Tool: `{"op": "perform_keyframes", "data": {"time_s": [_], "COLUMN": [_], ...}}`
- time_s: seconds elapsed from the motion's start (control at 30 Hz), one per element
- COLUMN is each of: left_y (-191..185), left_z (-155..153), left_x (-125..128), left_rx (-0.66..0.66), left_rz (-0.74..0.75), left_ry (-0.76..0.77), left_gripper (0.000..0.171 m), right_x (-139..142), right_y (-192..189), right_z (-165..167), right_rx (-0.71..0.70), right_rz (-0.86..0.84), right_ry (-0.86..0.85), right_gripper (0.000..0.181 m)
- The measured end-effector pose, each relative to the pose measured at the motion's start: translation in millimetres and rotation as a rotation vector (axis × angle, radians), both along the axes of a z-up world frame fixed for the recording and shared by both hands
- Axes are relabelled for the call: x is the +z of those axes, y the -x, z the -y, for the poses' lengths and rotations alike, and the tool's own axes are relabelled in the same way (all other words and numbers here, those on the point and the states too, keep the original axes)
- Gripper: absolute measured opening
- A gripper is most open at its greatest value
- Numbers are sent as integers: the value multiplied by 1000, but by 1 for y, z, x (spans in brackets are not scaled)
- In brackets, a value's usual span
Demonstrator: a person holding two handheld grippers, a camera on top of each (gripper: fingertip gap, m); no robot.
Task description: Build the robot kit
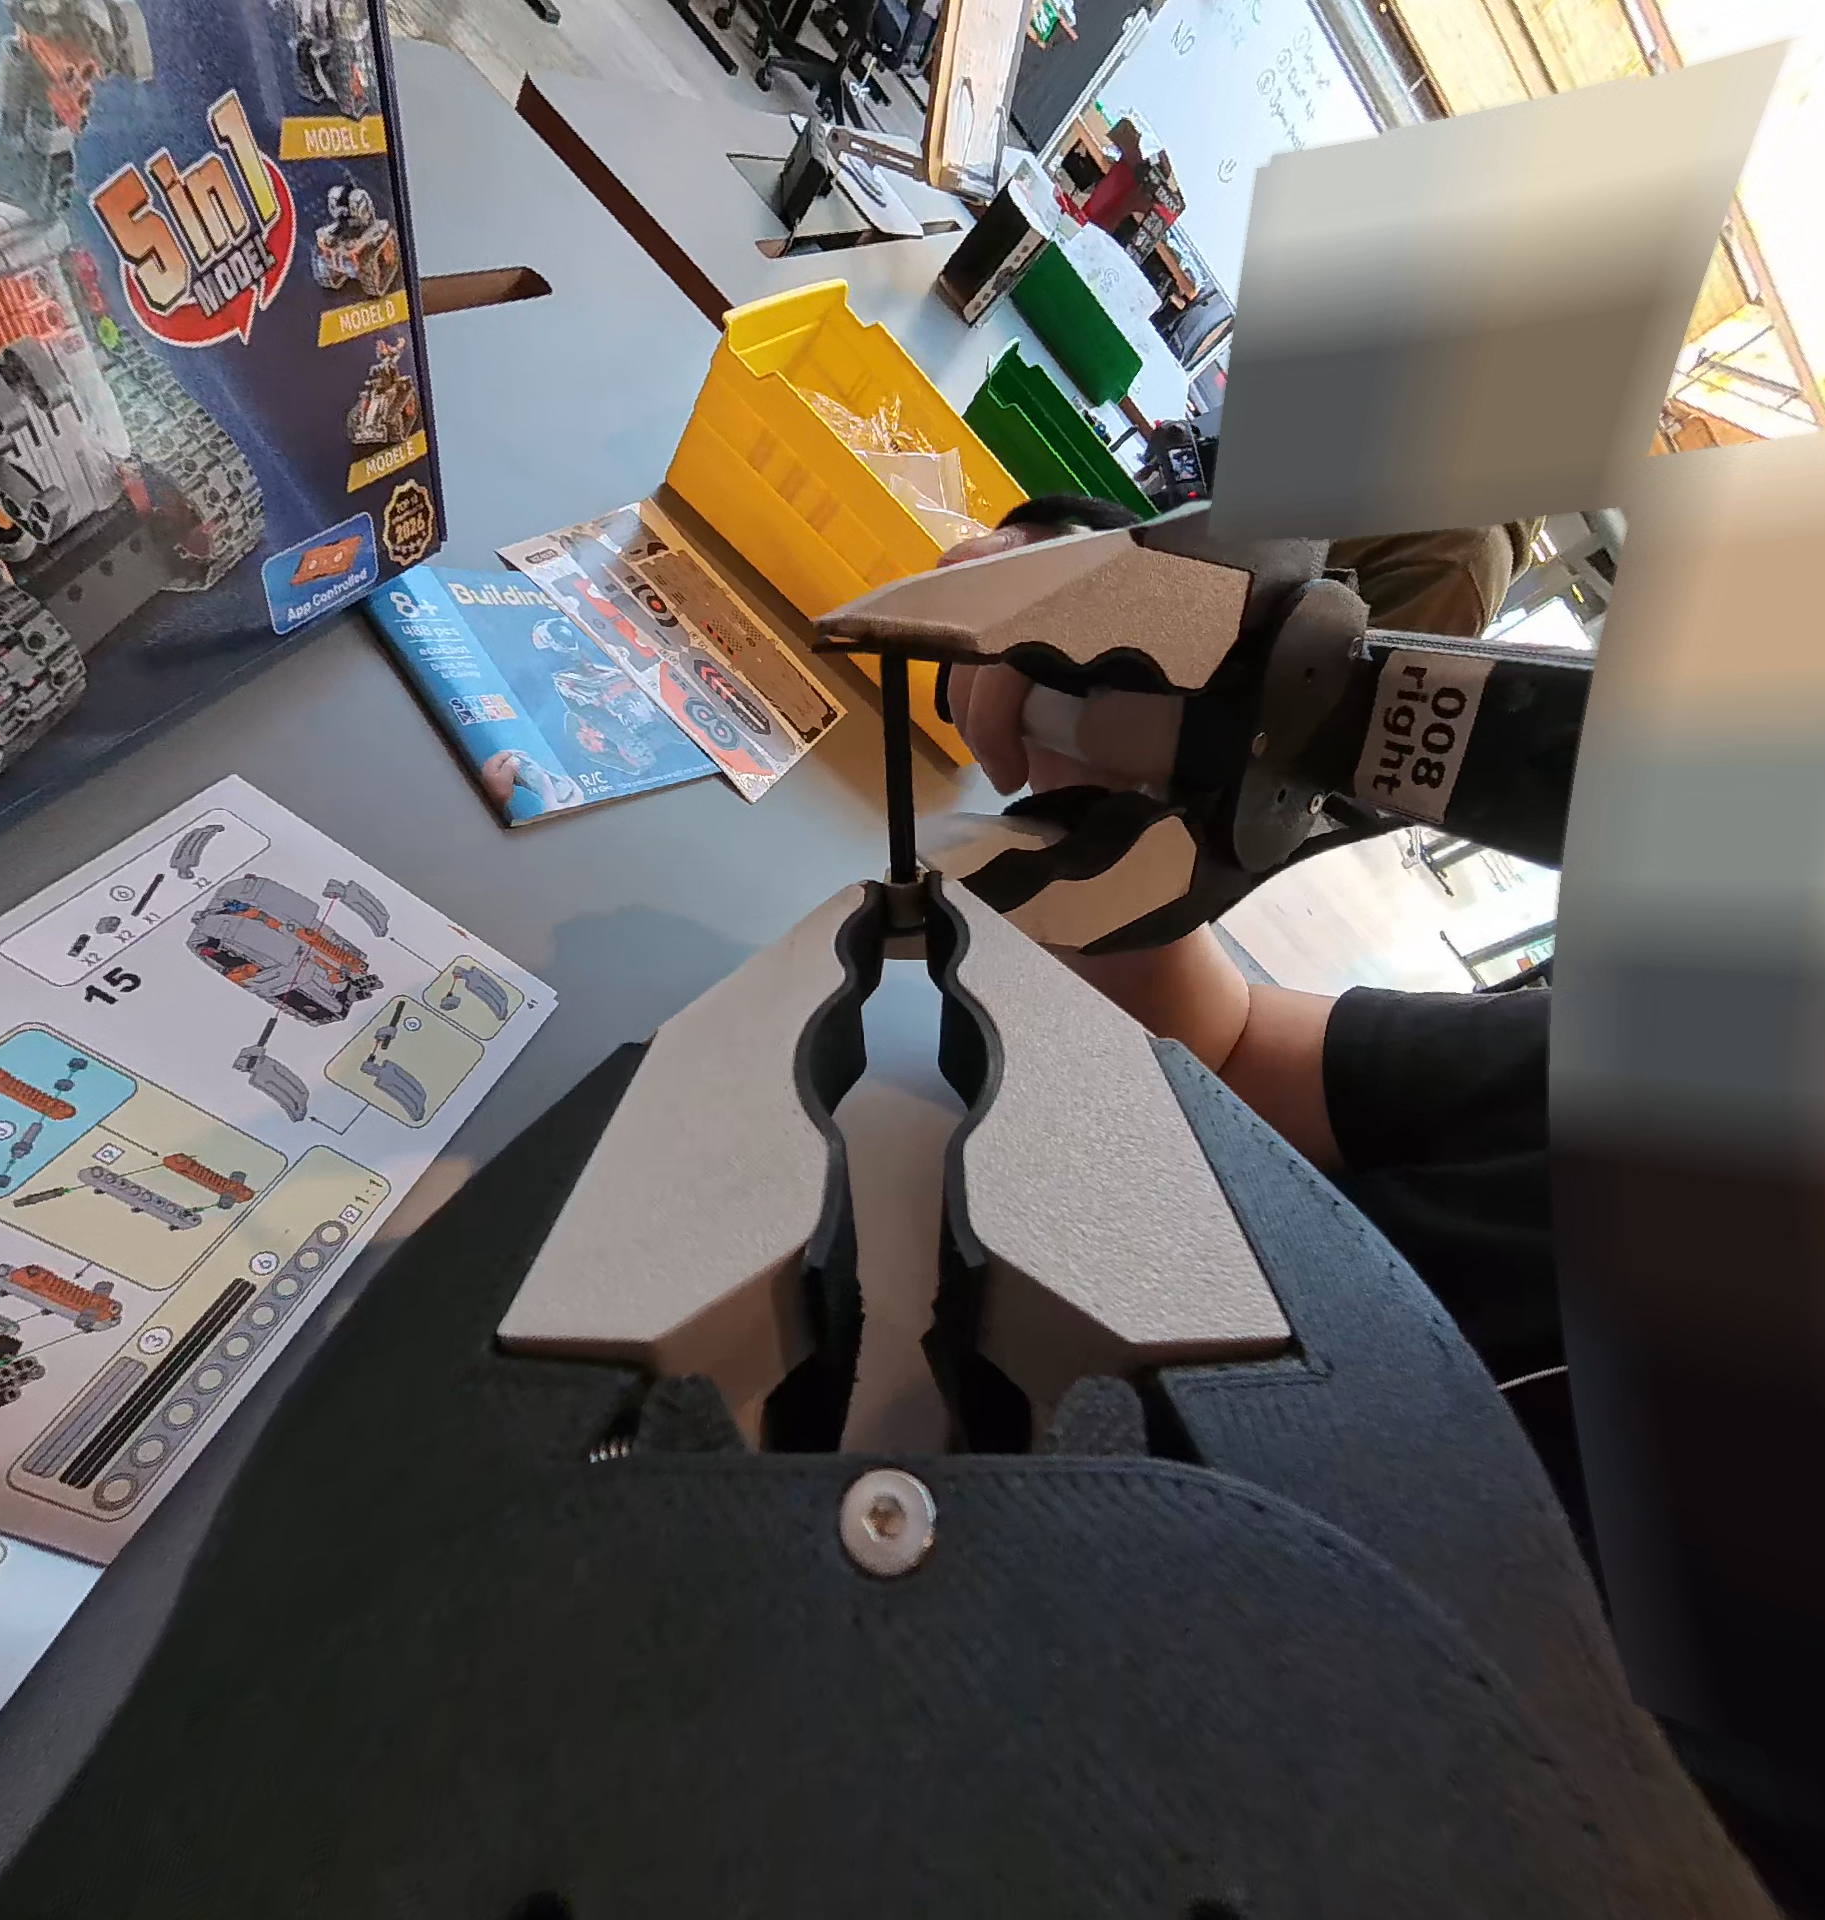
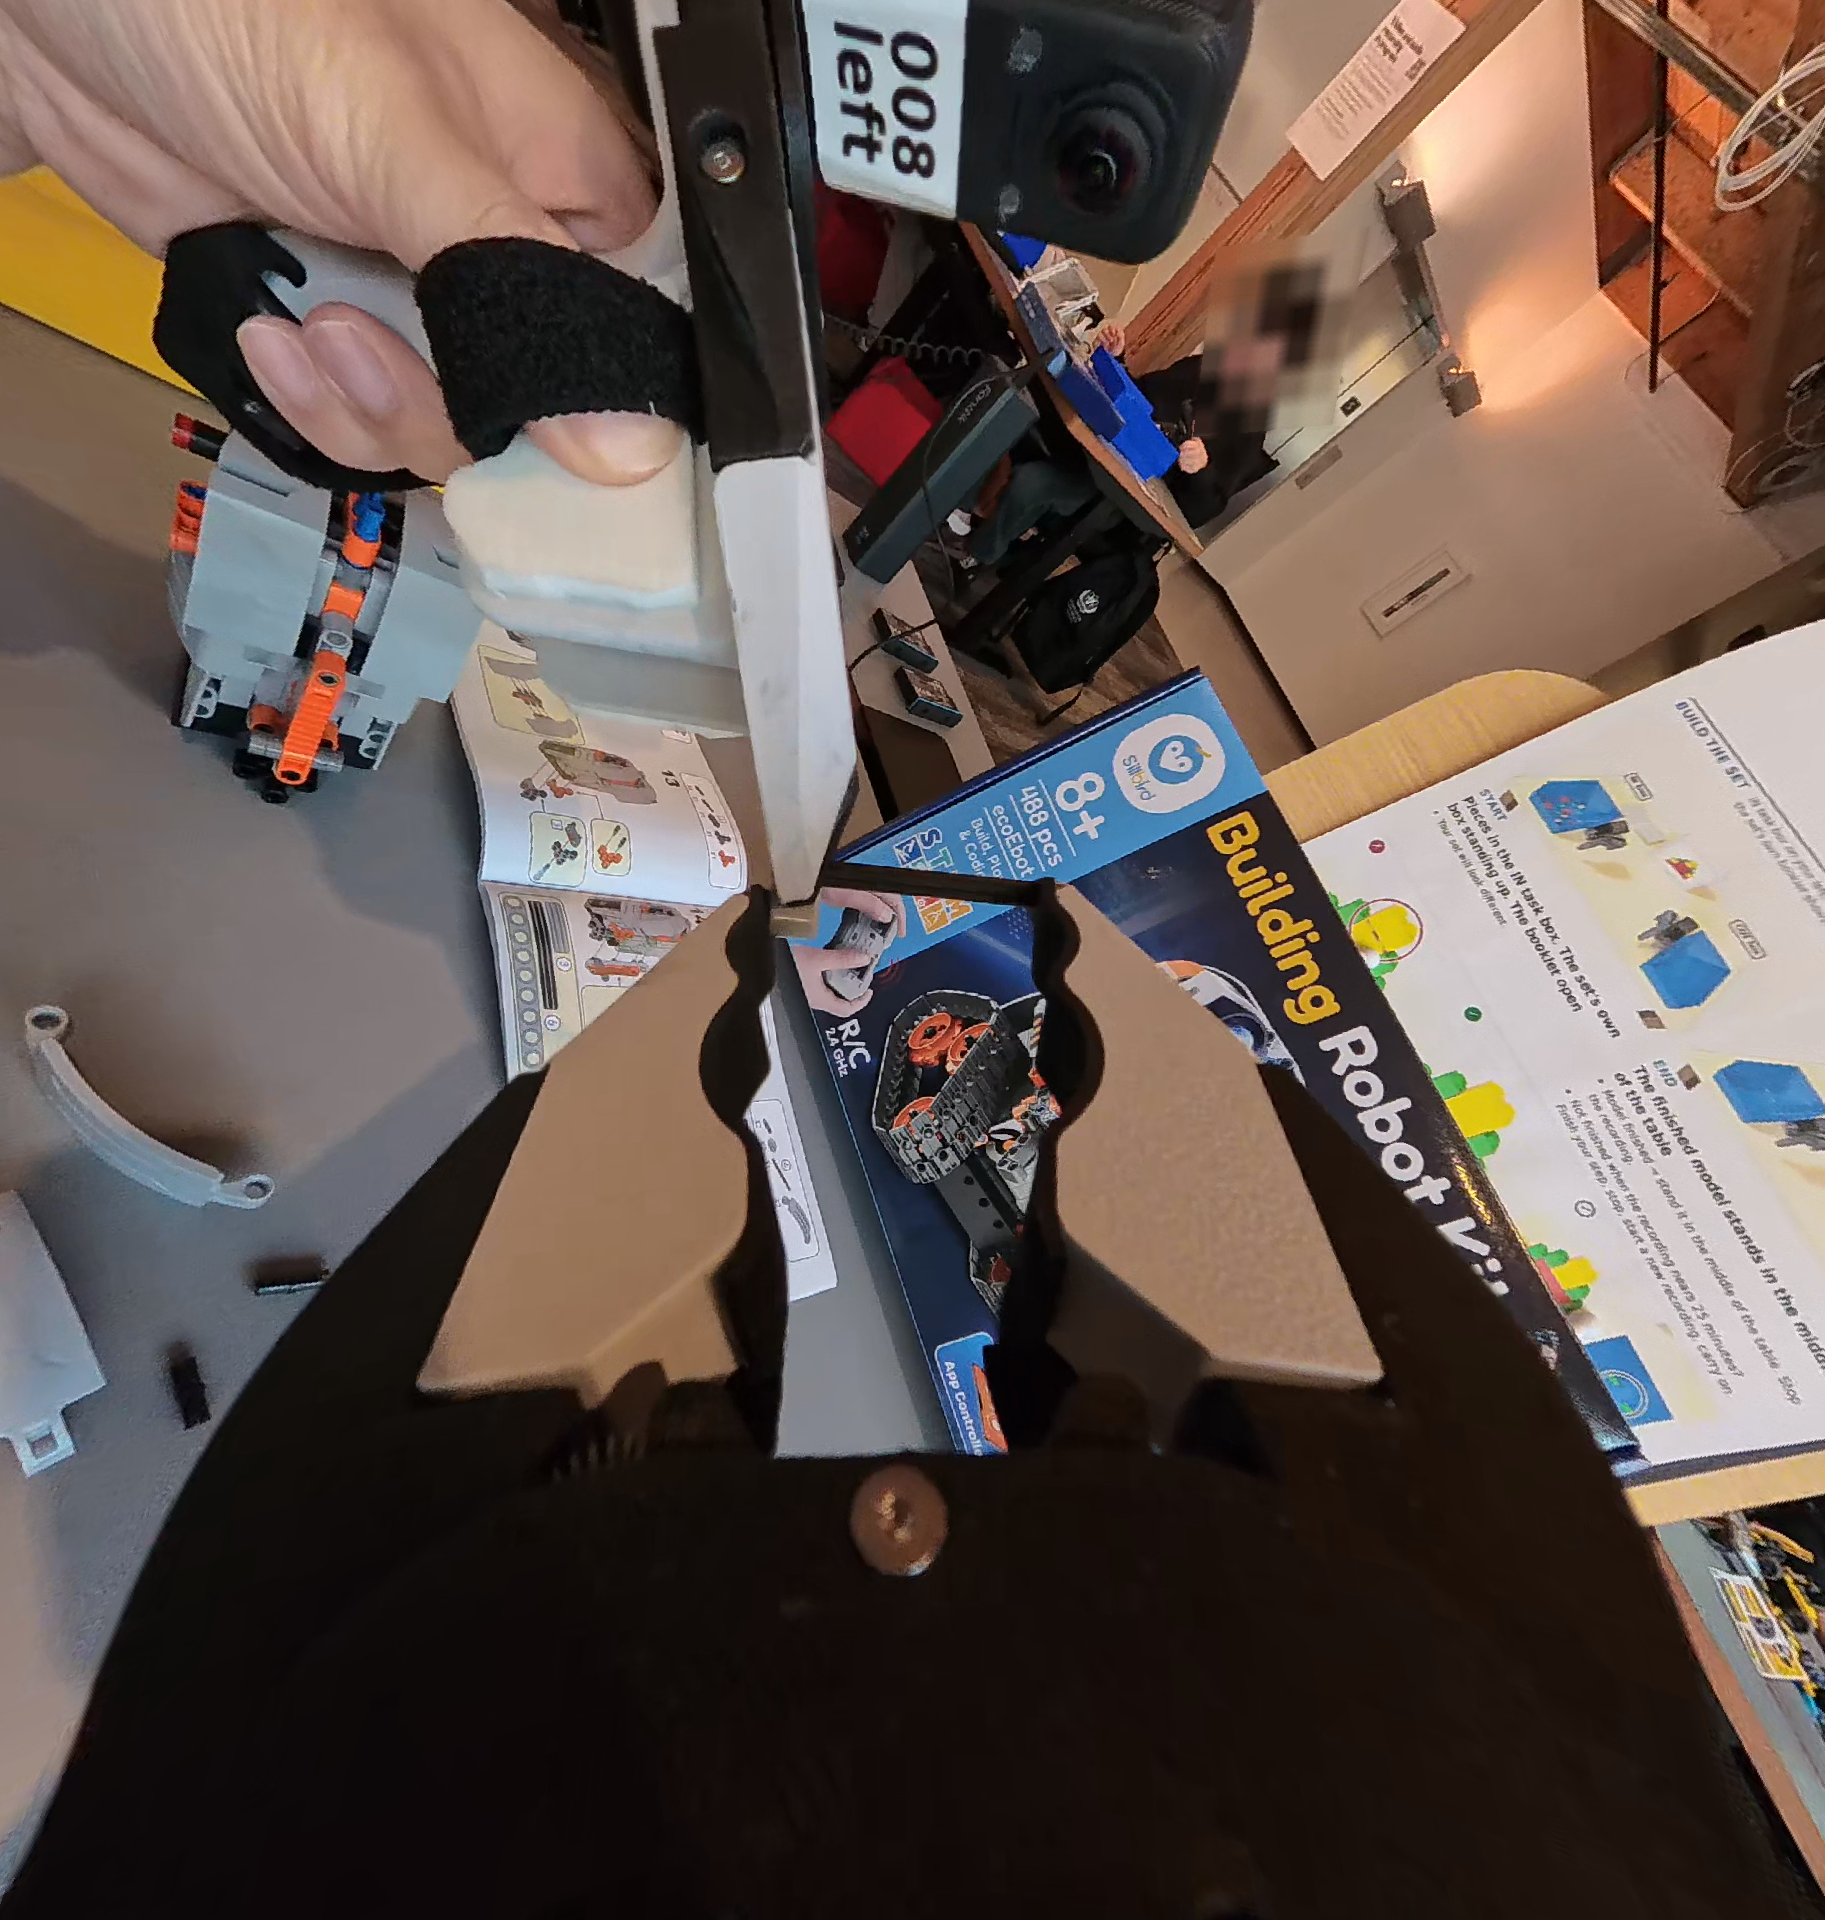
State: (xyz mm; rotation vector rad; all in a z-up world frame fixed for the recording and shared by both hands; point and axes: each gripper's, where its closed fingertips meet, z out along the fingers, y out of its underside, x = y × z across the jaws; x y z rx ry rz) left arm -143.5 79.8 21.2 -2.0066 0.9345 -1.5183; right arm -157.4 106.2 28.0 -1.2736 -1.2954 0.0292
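My left gripper (image 1: pixel 903 902) is shut on a small grey bushing (image 1: pixel 903 906) at its fingertips. A thin black axle (image 1: pixel 892 758) stands up out of the bushing. My right gripper (image 2: pixel 903 902) holds this axle (image 2: pixel 929 883) lengthwise: one end touches each fingertip, so the jaws stand an axle's length apart. The bushing (image 2: pixel 796 920) sits at its left fingertip, where one finger (image 2: pixel 794 727) of the left gripper comes down from above. In the left wrist view the right gripper (image 1: pixel 887 743) comes in from the right, its fingertips at the axle's top and bottom. Both grippers are held above the grey table (image 1: pixel 575 416).
A yellow bin (image 1: pixel 783 436) with bagged parts, green bins (image 1: pixel 1053 416), the kit box (image 1: pixel 191 312), an open instruction booklet (image 1: pixel 191 1091) and a sticker sheet (image 1: pixel 700 644) lie on the table. A part-built grey and orange model (image 2: pixel 305 623), a curved grey piece (image 2: pixel 129 1122) and small black pins (image 2: pixel 284 1278) lie to the left. Only a small space, under 4 cm, lies between the two pairs of fingers.
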Motion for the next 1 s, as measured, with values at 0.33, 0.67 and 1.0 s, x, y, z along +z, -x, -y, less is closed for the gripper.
{"op": "perform_keyframes", "data": {"time_s": [0.33,0.67,1.0], "left_y": [-2,-4,2], "left_z": [-1,-2,-4], "left_x": [0,3,4], "left_rx": [7,19,30], "left_rz": [-6,13,19], "left_ry": [-15,-18,-9], "left_gripper": [5,5,5], "right_x": [1,-1,0], "right_y": [-2,1,6], "right_z": [0,4,1], "right_rx": [-2,22,9], "right_rz": [1,0,2], "right_ry": [-17,-11,-33], "right_gripper": [47,27,30]}}
